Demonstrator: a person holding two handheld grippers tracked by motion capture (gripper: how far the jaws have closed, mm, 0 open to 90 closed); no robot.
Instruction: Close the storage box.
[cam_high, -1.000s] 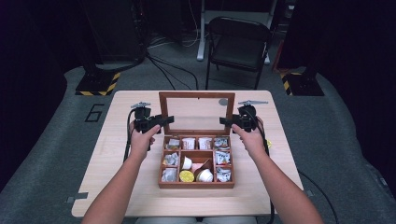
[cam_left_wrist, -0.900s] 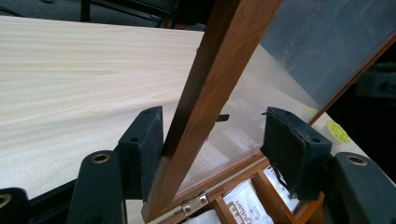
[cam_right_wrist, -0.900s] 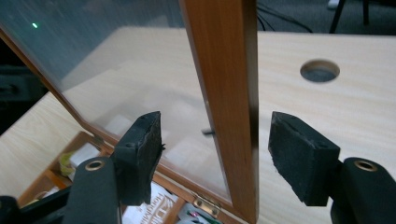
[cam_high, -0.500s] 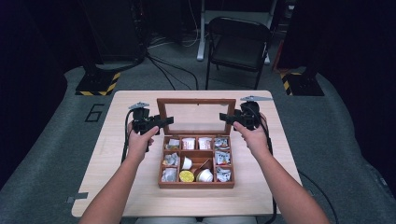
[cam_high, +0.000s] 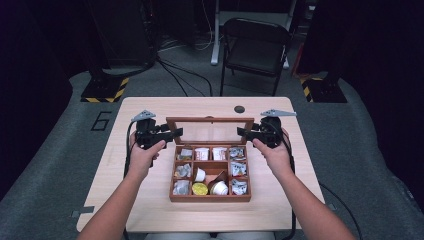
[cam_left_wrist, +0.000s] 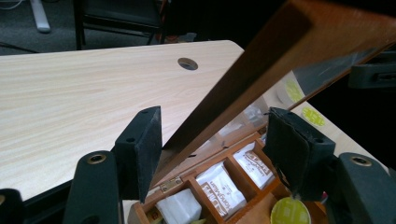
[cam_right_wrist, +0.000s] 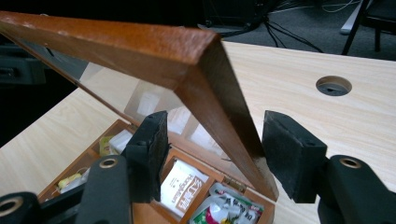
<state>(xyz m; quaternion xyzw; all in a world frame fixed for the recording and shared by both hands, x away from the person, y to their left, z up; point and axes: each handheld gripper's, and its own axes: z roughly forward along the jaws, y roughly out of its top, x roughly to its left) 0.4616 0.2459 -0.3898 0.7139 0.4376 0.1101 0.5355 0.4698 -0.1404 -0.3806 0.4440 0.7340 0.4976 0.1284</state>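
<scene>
High view: the raised lid (cam_high: 210, 121) runs crosswise between the left claw (cam_high: 176, 132) and right claw (cam_high: 243, 132), each spread loosely around one side rail.

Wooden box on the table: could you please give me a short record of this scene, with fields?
box: wooden box on the table, compartments hold sachets and small cups
lid: glass lid, raised and tilted, hinged at the far side
left claw: astride the lid's left frame, not clamped, jaws have just been opening
right claw: astride the right frame, gaps both sides, jaws have just been closing
</scene>
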